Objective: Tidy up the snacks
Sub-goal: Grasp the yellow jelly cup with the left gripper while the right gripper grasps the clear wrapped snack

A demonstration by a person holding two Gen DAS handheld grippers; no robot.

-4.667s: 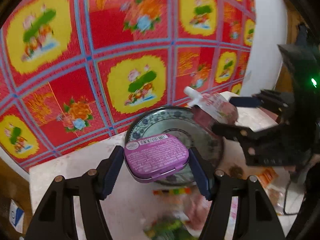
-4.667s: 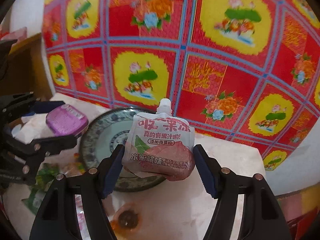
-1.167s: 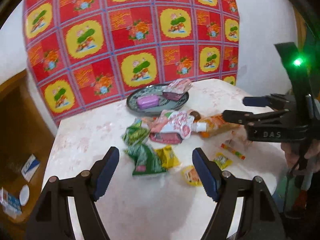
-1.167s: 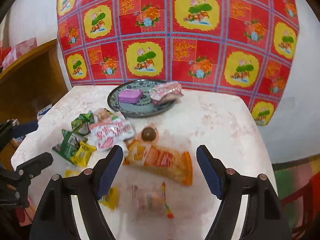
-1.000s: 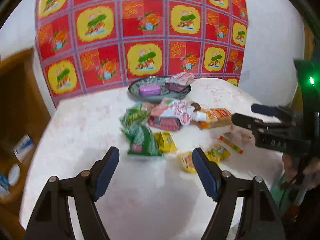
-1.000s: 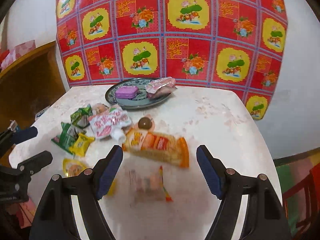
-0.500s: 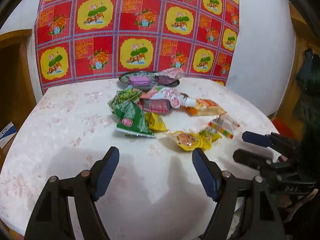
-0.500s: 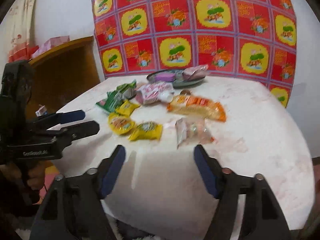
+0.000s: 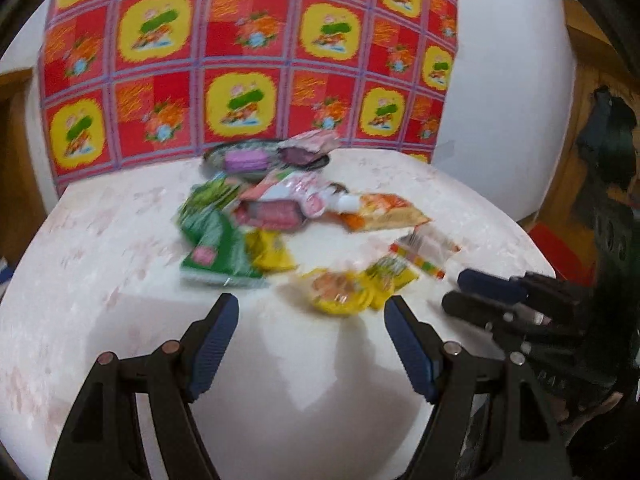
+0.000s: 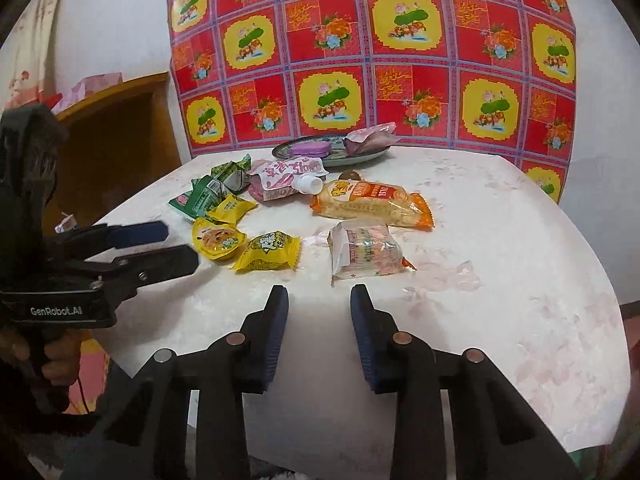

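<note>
1. The right gripper [image 10: 319, 296] has its jaws closing, with a narrow gap left; nothing is between them and they touch nothing, hanging over the bare near part of the table [image 10: 500, 248].
2. The left gripper [image 9: 308, 312] stands wide open and empty. In the right wrist view it is to the left of the right gripper, held by a hand [image 10: 48, 356].
3. Just ahead of the right gripper lies a clear wafer pack [image 10: 366, 250]. To the front-left of it are a yellow candy bag [image 10: 268, 252] and a round yellow packet [image 10: 218, 238], which lie close to the left gripper's tips.
4. Farther ahead lie an orange snack bag [image 10: 370, 200], a pink jelly pouch [image 10: 290, 176] with a white cap, and green packets [image 10: 208, 192].
5. At the far side, near the red flowered cloth [image 10: 360, 52], a plate [image 10: 356, 156] holds a purple tin [image 10: 310, 148] and a pink pouch [image 10: 370, 136].
6. About one second ago the right gripper was wide open and close over the wafer pack; now it is farther back and much narrower. The left gripper has the same wide opening as before.
</note>
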